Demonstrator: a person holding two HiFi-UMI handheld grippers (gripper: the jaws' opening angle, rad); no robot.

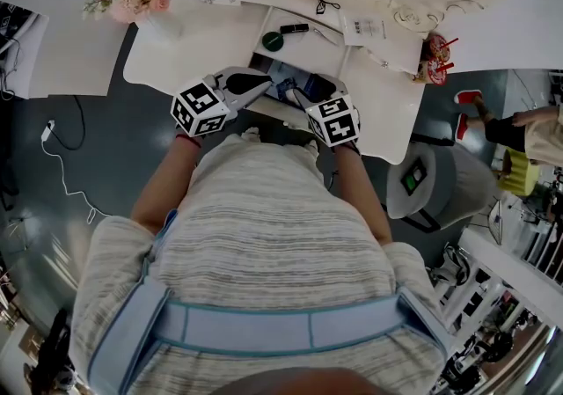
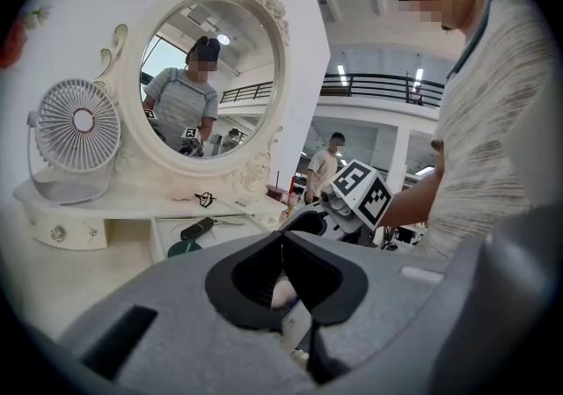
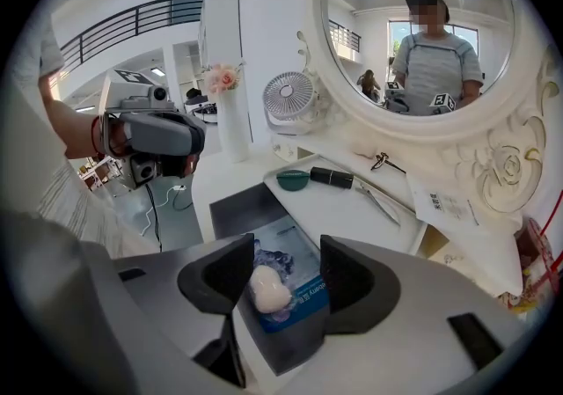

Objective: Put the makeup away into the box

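**Sponge drop-off at box: release step**

R claw [image 3: 286,266] is held wide open, tilted down over the box [image 3: 312,298]; nothing is gripped. A pale egg-shaped sponge [image 3: 269,289] is seen betw. the jaws, lying in the box on its blue lining. It is close by one pad but pressed by neither. L claw [image 2: 281,242] is held near, approx. level, jaws shut tip to tip; nothing is seen pinched in it. The box is set near the front edge of the white tabletop [image 3: 220,186].

Step judged: placing of the sponge is at its end, i.e. item in, grip off. Further back, in the tray [image 3: 352,217], a green compact [image 3: 292,179] and a black tube [image 3: 332,177] are seen just beside each other, w/ a thin metal tool [image 3: 380,200] near. The task is thus judged only part done.

Next move calls for the R claw to be lifted clear w/o the sponge being nudged out, then reached fwd to the tray. The compact is flat & low, so an edge-on pinch is prob. needed. Fan [image 3: 288,101] and mirror [image 3: 413,24] at the back are not involved.
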